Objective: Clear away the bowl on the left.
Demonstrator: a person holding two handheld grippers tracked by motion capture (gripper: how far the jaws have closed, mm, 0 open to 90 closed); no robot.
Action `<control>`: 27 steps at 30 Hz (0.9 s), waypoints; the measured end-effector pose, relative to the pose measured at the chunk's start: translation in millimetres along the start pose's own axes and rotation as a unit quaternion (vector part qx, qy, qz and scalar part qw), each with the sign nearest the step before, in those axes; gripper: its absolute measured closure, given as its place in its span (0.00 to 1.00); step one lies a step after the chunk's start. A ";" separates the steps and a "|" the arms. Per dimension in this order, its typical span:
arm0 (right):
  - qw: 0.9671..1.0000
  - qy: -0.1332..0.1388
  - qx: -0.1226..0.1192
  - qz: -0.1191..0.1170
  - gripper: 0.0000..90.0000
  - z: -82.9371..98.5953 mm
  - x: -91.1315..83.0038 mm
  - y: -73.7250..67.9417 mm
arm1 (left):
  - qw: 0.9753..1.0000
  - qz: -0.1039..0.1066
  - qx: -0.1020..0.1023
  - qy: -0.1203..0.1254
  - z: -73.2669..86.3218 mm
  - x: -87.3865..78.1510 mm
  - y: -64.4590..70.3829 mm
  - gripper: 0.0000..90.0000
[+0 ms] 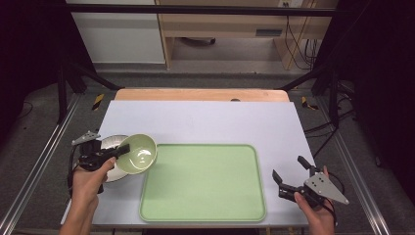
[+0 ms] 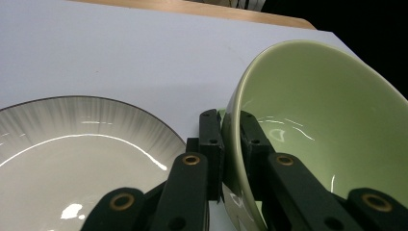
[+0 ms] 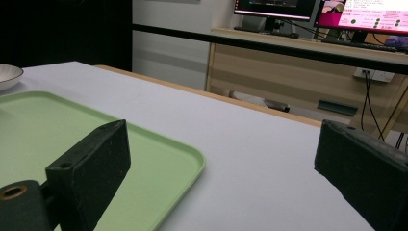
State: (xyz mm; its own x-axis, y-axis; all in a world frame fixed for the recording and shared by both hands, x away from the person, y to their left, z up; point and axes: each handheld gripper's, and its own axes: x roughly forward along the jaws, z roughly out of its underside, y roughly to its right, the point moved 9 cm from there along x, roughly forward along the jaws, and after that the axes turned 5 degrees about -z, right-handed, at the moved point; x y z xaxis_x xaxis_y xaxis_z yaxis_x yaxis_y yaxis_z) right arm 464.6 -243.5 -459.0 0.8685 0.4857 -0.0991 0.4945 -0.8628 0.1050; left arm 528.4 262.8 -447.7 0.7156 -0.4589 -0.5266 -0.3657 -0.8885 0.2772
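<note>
Bowl (image 1: 139,153), pale green and empty, hangs tilted in the left gripper (image 1: 115,152), whose jaws pinch its rim, one inside, one outside. It sits at the table's left, overlapping a white plate (image 1: 110,142) with a dark edge and touching the left edge of the empty green tray (image 1: 203,181). White sheet (image 1: 205,122) covers the table. Right gripper (image 1: 290,174) hovers beside the tray's right edge, jaws spread wide on nothing.
</note>
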 end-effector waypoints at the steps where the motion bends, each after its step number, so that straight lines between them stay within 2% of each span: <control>1: 1.000 0.000 0.000 0.000 0.06 0.1 0.0 -0.1 | 1.000 0.000 0.003 0.000 0.0 0.7 1.3 0.92; 8: 1.000 -0.002 0.001 0.001 0.06 0.8 0.0 0.6 | 1.000 -0.008 0.024 -0.012 3.4 5.7 8.7 0.92; 27: 1.000 -0.009 0.003 0.002 0.06 2.6 -0.1 1.0 | 0.998 0.010 0.054 -0.027 9.3 16.5 35.7 0.92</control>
State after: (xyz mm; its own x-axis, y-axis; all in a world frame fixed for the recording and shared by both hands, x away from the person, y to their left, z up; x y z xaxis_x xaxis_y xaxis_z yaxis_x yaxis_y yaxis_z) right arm 464.9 -244.9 -461.5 0.8701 0.4789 -0.1165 0.4900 -0.8660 0.0995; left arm 521.6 223.5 -454.0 0.6753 -0.4739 -0.5651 -0.4436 -0.8731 0.2022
